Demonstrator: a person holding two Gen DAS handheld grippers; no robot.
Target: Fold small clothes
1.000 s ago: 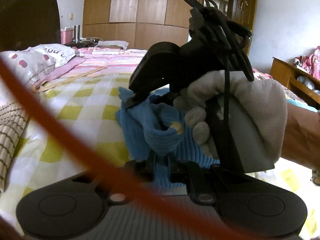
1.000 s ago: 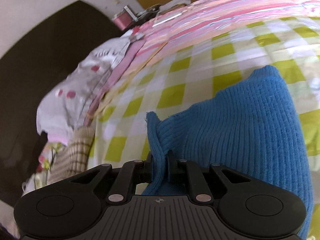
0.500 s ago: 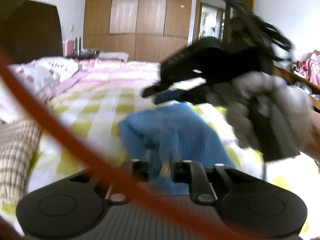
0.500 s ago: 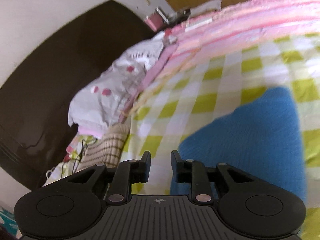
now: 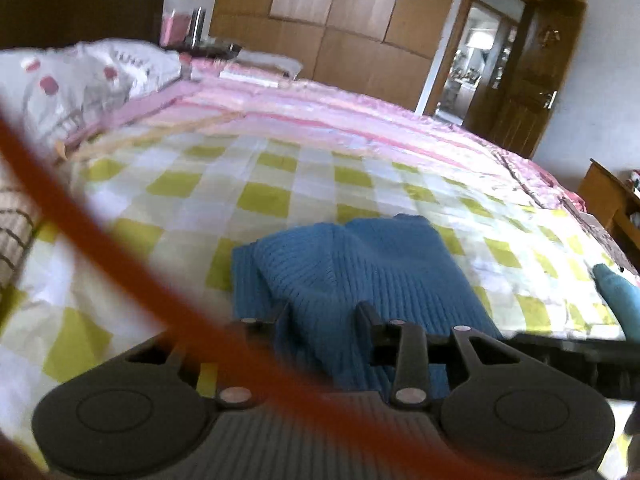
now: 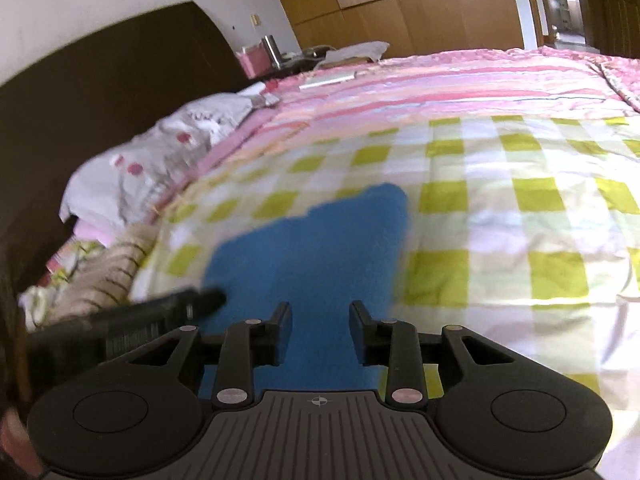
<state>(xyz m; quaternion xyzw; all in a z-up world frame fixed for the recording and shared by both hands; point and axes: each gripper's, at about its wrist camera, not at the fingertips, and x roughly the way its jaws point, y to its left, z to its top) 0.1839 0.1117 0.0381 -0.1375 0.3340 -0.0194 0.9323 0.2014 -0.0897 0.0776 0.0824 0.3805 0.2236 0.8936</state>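
A: Where is your blue knit garment (image 5: 356,272) right now?

B: It lies folded on the green-and-white checked bedspread (image 5: 256,196), just ahead of both of your claws. In the left wrist view its ribbed fabric humps up in the middle and runs down between the fingers.

A: So is your left claw (image 5: 322,322) gripping it?

B: No. Its jaws have just been opening, and they stand apart with the knit between them but not pinched. An orange cord (image 5: 80,240) crosses that view in a blur.

A: And your right claw (image 6: 320,330)?

B: The same: its jaws have just been opening too, and they stand parted over the near end of the garment (image 6: 316,252), nothing clamped. The tip of your left claw (image 6: 200,302) pokes in from the left, at the cloth's edge.

A: What lies around it?

B: A striped pink quilt (image 6: 460,80) beyond the checks, a spotted pillow (image 6: 160,160) by the dark headboard (image 6: 100,80), and wooden wardrobes (image 5: 340,20) at the back.
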